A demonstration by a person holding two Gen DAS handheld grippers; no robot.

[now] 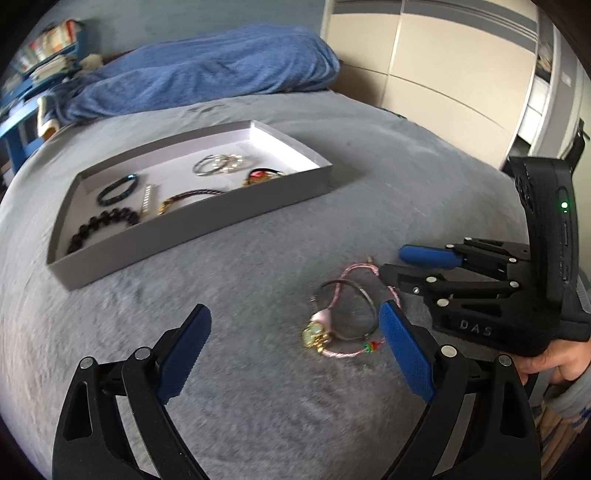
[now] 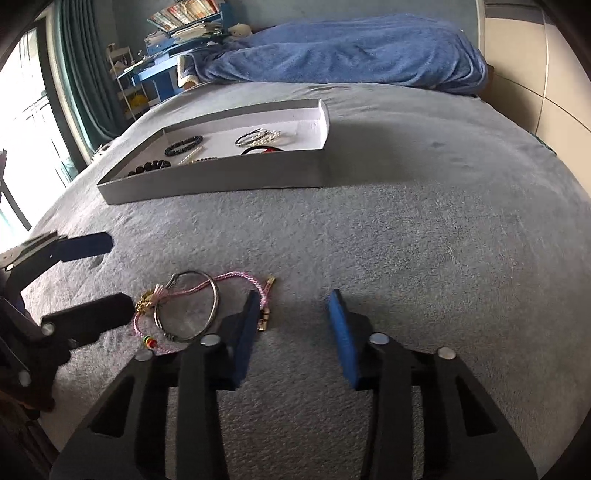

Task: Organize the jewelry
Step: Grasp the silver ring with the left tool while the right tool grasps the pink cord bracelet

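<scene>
A pink braided bracelet (image 1: pixel 360 271) with a gold charm (image 1: pixel 314 336) and a thin dark metal bangle (image 1: pixel 364 293) lie tangled on the grey bed cover; both show in the right wrist view, the bracelet (image 2: pixel 236 276) and the bangle (image 2: pixel 216 302). My left gripper (image 1: pixel 295 325) is open and empty, its right finger beside the bangle. My right gripper (image 2: pixel 293 306) is open and empty, just right of the bracelet's gold clasp (image 2: pixel 265 317). A grey tray (image 1: pixel 192 240) holds several bracelets and rings; it also shows in the right wrist view (image 2: pixel 221 177).
A blue blanket (image 1: pixel 207 70) lies at the head of the bed. A blue shelf with books (image 2: pixel 177 22) stands beyond the bed's far left. Cream wardrobe doors (image 1: pixel 443 55) stand to the right. The grey cover (image 2: pixel 424 221) spreads around the tray.
</scene>
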